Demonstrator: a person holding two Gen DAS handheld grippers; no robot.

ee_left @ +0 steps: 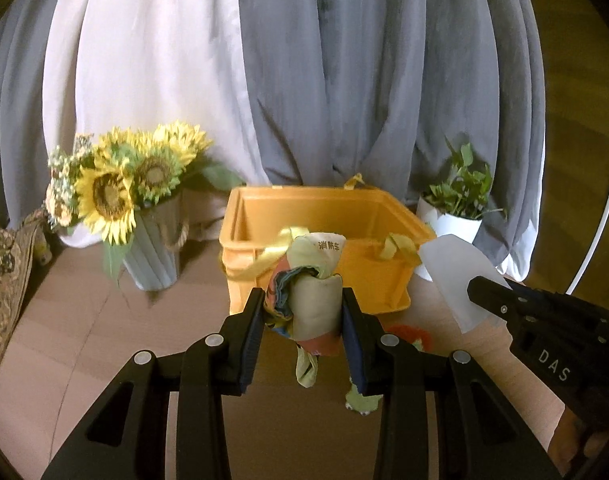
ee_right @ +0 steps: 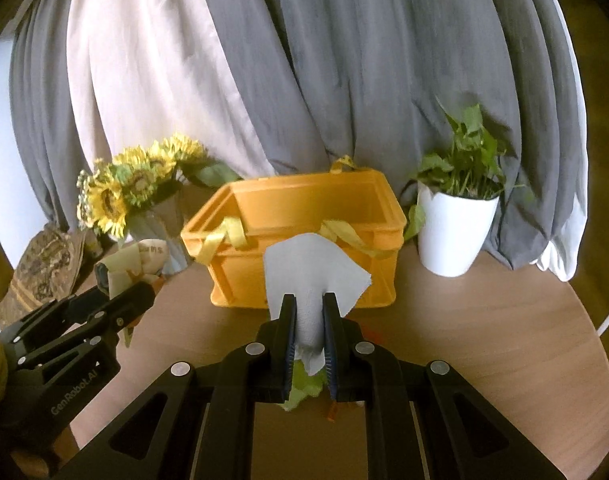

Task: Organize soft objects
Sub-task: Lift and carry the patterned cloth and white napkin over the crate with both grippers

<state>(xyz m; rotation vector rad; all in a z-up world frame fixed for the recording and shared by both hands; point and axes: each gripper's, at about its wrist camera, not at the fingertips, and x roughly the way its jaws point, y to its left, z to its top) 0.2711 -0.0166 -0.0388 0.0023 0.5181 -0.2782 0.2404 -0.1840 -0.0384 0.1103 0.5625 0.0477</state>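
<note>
While both grippers are loaded up, nothing has gone into the bin yet, so I'd call this the carry-to-the-bin step. Going left to right in the left wrist view: a sunflower bouquet (ee_left: 124, 188) in a ribbed vase sits on the table at about 10 o'clock, well clear of the action. Dead centre, the left gripper (ee_left: 302, 320) is clamped onto a soft cloth book (ee_left: 308, 288), a bunched, colourful thing with printed characters on top and a loose tail dangling below the fingers. Straight ahead at 12 o'clock is the orange crate (ee_left: 320, 208), open on top with yellow ribbons (ee_left: 264, 258) draped over its rim. At 3 o'clock the right gripper (ee_right: 309, 326) pinches a white tissue (ee_right: 312, 276), which fans out above the fingers in its own view. A potted plant (ee_right: 458, 216) in a white pot stands at 1 o'clock, just beside the crate's right end.

Some green and orange stuff lies on the table under the grippers, too hidden to identify.

My guess for the next move: lift over the crate's near rim, let go inside, and try not to snag those ribbons or have the tissue drift out.
</note>
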